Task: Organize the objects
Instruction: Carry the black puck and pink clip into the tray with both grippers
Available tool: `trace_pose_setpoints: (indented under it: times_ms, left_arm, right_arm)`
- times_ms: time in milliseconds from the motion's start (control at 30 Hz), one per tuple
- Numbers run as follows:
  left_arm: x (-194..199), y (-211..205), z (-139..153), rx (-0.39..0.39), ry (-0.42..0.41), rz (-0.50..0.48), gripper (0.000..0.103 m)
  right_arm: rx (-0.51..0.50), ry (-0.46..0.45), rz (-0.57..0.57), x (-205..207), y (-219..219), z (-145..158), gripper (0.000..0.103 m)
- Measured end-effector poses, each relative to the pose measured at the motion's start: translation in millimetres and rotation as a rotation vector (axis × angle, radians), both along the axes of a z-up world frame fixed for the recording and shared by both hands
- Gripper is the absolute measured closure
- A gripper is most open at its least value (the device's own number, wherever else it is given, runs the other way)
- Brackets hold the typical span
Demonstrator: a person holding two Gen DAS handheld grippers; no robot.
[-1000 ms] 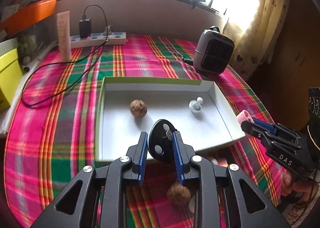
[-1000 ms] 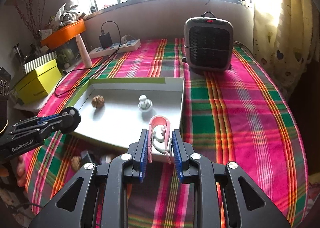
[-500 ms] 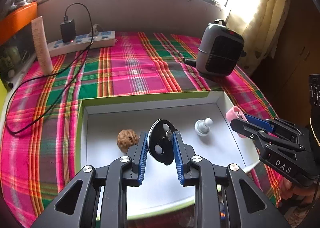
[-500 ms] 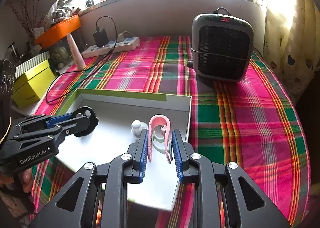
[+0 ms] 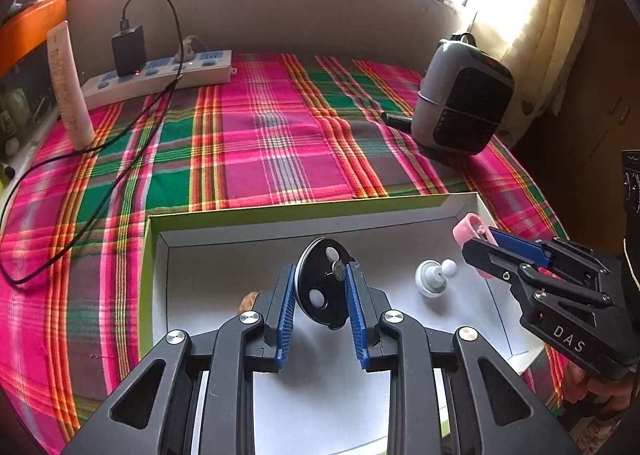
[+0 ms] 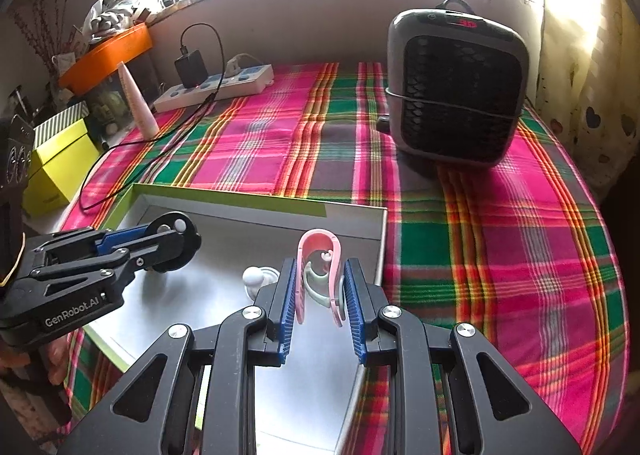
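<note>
A shallow white box lid with a green rim lies on the plaid cloth; it also shows in the right wrist view. My left gripper is shut on a black disc with white dots, held over the lid. My right gripper is shut on a pink clip, held over the lid's right side. Inside the lid stands a small white knob, which also shows in the right wrist view. A walnut peeks out behind the left finger.
A grey heater stands at the back right. A white power strip with a black charger and cable lies at the back left, beside a pale tube. A yellow box and an orange shelf sit at the far left.
Both grippers have moved forward from the table's front edge to over the lid, still holding the disc and the pink clip. The walnut is now mostly hidden behind the left finger.
</note>
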State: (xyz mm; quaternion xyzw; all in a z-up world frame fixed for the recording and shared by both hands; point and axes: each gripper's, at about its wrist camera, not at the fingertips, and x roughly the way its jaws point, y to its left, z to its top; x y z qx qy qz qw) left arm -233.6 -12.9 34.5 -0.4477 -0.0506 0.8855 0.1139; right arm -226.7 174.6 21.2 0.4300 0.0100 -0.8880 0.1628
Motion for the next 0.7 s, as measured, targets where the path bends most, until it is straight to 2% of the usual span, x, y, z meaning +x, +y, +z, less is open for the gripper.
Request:
trace_pose_setpoints:
  times_ms: [700]
  left_arm:
    - [-12, 2, -9, -0.008, -0.018, 0.002, 0.08]
  right_arm:
    - [0.014, -0.013, 0.01, -12, -5, -6, 0.078]
